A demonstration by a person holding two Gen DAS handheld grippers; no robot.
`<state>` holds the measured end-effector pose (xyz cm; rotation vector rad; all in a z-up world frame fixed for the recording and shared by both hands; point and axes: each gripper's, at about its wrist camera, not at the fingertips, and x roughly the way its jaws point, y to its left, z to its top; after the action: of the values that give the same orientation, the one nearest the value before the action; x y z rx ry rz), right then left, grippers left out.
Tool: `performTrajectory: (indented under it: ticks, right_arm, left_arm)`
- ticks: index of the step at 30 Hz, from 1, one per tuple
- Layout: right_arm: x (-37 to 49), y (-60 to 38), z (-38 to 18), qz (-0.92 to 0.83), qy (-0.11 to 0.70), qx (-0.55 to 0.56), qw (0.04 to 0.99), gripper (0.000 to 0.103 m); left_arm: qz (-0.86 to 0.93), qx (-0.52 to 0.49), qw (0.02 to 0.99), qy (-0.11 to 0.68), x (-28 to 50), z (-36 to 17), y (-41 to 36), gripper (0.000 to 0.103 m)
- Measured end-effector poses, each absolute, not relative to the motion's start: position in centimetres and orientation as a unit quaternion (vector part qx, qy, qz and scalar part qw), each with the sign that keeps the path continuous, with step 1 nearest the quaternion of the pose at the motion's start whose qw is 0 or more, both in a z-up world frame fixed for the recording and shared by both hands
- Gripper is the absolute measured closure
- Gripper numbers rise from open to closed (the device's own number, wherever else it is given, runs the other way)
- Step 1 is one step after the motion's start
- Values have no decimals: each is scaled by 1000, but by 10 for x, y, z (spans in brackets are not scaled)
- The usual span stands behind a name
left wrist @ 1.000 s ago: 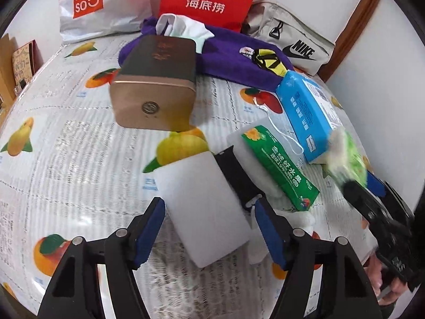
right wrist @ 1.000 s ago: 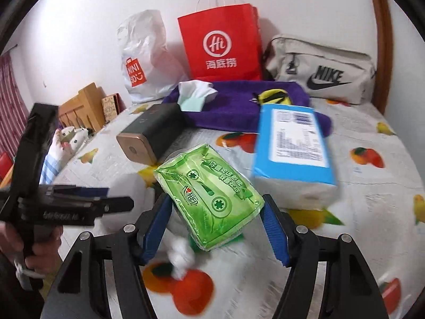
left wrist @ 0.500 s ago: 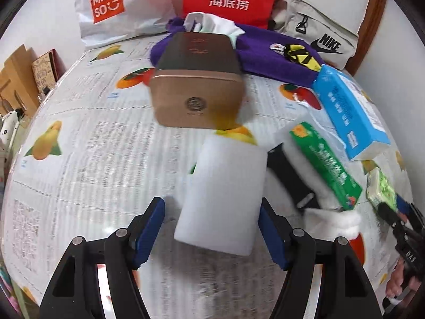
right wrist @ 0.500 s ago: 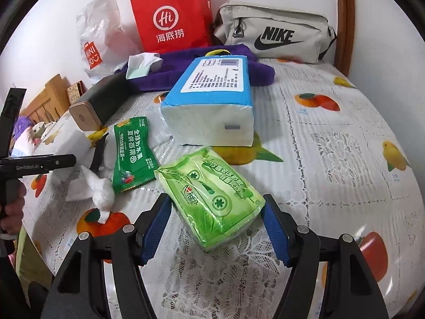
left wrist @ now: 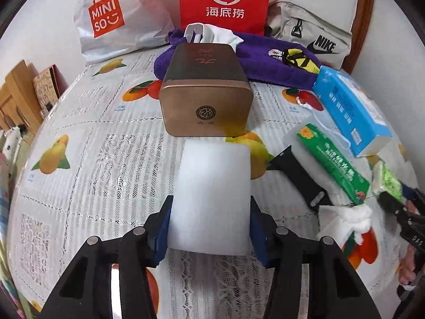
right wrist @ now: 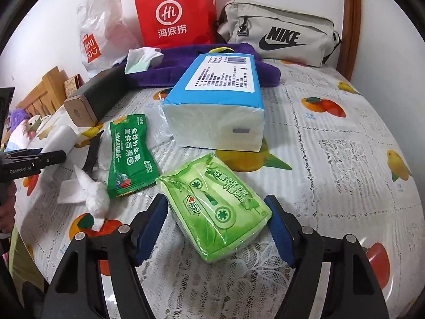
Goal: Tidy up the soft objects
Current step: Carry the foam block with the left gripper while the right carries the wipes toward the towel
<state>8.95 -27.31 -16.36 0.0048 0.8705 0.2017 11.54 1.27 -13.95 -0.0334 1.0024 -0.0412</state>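
My left gripper is shut on a white sponge block, its blue pads pressing both sides, just in front of a bronze tissue box. My right gripper is shut on a green tissue pack, held over the tablecloth. A blue tissue pack, a dark green wipes sachet and a crumpled white tissue lie on the table. The blue pack and sachet also show in the left wrist view.
A purple towel, a red paper bag, a white Miniso bag and a grey Nike pouch stand at the back. A black strap lies beside the sachet. A fruit-print tablecloth covers the table.
My left gripper has closed on the white sponge and squared it up before the bronze box. My right gripper has carried the green pack right, to in front of the blue tissue pack.
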Motion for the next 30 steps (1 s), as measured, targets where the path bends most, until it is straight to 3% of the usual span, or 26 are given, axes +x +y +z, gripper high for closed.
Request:
performTrajectory:
  ticks: [15, 30]
  right_arm:
    - [97, -273, -129, 122, 422, 13, 898, 30]
    - [141, -272, -63, 147, 367, 0, 918, 30]
  left_arm:
    - [-31, -41, 885, 462, 116, -96, 27, 54]
    - [-46, -45, 898, 436, 158, -51, 14, 53]
